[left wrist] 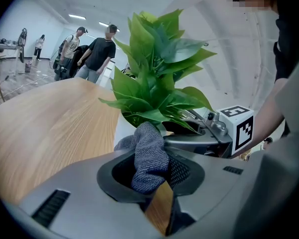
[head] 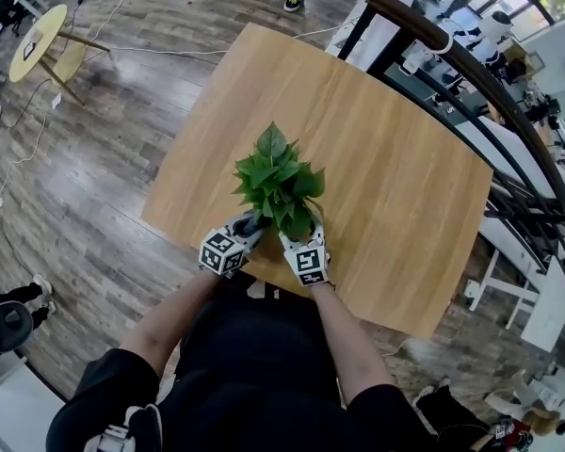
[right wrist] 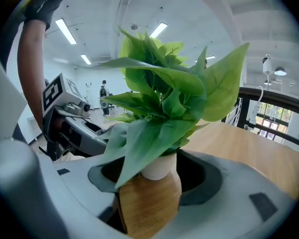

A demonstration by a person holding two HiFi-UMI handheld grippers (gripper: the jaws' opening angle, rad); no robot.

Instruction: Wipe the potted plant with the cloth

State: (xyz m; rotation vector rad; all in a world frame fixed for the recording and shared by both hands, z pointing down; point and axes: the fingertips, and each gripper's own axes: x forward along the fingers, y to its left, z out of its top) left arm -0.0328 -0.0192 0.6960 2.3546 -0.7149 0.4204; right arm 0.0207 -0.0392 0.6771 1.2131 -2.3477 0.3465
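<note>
The potted plant [head: 276,179] stands near the front edge of the wooden table [head: 395,177], its green leaves hiding the pot from above. In the right gripper view its small white pot [right wrist: 159,166] sits between the jaws, and my right gripper [right wrist: 157,173] is shut on it. My left gripper [left wrist: 152,169] is shut on a grey cloth [left wrist: 148,153], which bulges out of the jaws and touches the lower leaves [left wrist: 157,86]. From above, the left gripper [head: 248,226] and right gripper [head: 297,237] sit side by side at the plant's base.
The table's front edge [head: 264,276] runs just under both grippers. A dark curved railing [head: 471,73] passes at the right, and a round yellow side table [head: 40,43] stands at the far left. Two people [left wrist: 97,54] stand beyond the table's far end.
</note>
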